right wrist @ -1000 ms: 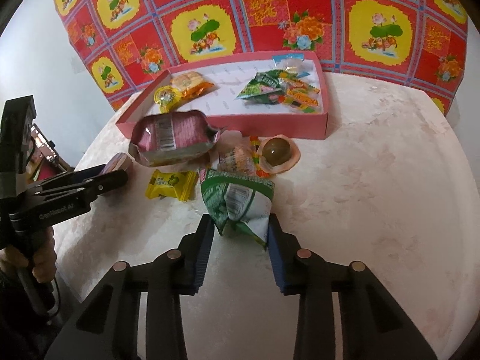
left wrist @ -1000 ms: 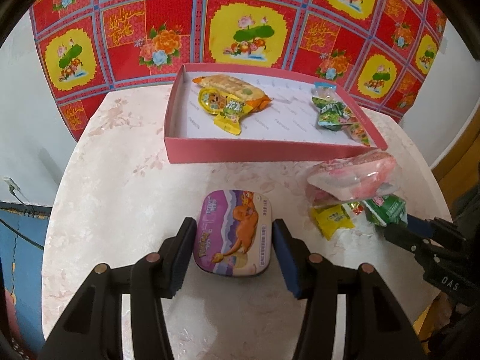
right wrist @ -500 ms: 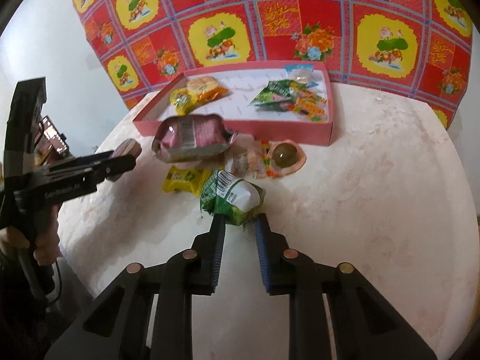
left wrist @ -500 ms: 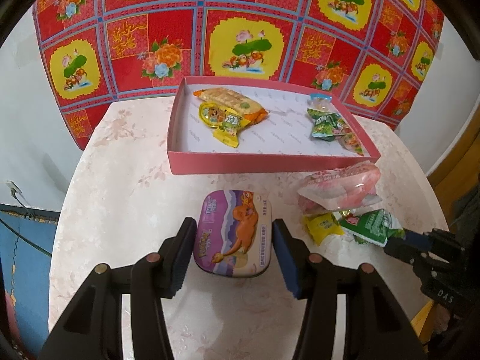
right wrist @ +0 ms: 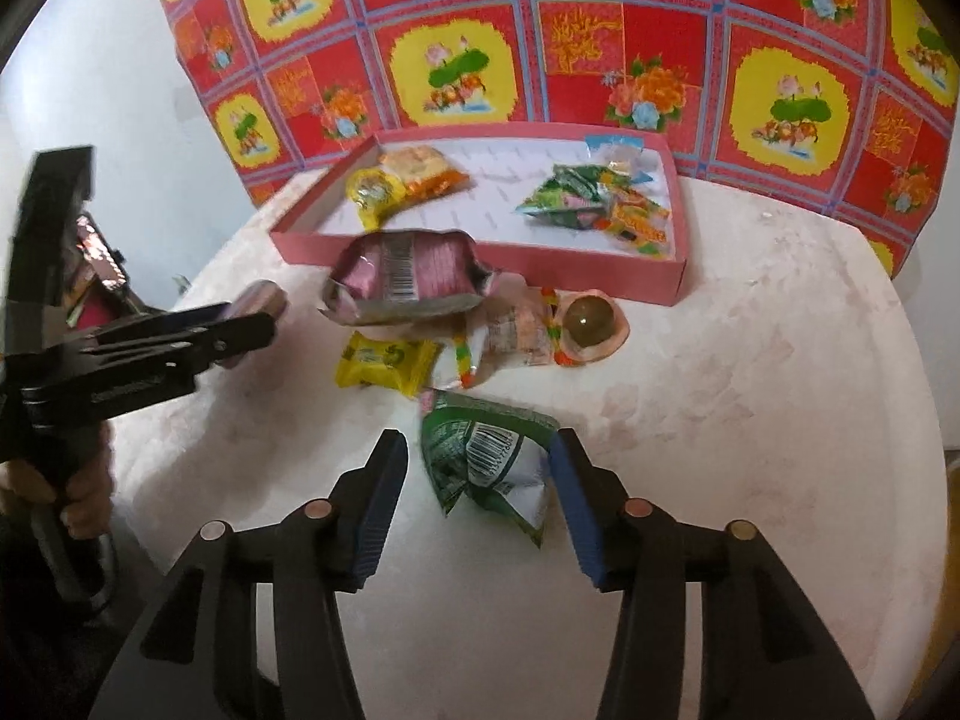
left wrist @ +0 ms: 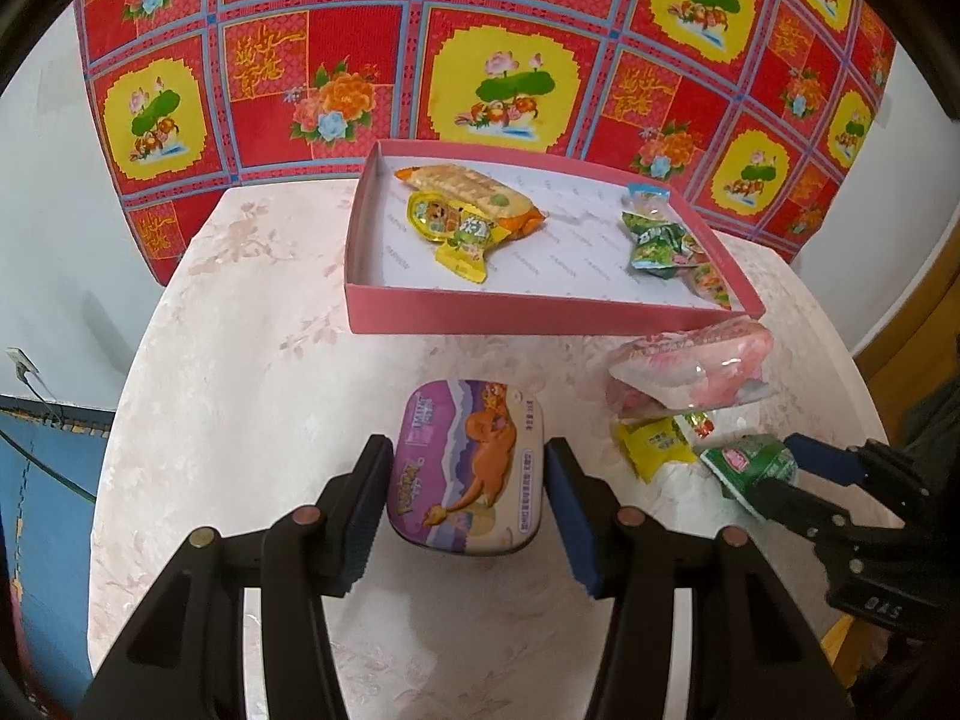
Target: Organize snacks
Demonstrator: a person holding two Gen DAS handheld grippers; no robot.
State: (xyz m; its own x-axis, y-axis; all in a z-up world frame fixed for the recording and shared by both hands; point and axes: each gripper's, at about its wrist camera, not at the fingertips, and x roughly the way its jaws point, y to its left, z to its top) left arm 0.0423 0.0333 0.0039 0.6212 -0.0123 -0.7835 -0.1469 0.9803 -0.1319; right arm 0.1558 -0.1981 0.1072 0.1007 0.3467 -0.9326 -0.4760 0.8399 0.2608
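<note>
A pink tray (left wrist: pixel 540 315) (right wrist: pixel 480 252) at the back of the table holds yellow-orange snacks on its left and green packets on its right. My left gripper (left wrist: pixel 468 480) is shut on a purple dinosaur tin (left wrist: pixel 468 468) and holds it above the table. My right gripper (right wrist: pixel 480 480) is open, its fingers either side of a green packet (right wrist: pixel 486 462) that lies loose between them; the packet also shows in the left wrist view (left wrist: pixel 750 462). A pink packet (right wrist: pixel 408 276), a yellow packet (right wrist: pixel 384 360) and a round brown candy (right wrist: pixel 591 321) lie before the tray.
The round pale table (right wrist: pixel 750 390) stands before a red and yellow patterned cloth (left wrist: pixel 480 60). A small clear-wrapped snack (right wrist: pixel 516 336) lies between the yellow packet and the brown candy. The table's edges curve off close on both sides.
My right gripper squeezed the green packet half a second ago, then opened and let it go. My left gripper has kept the tin and moved slightly closer to the tray.
</note>
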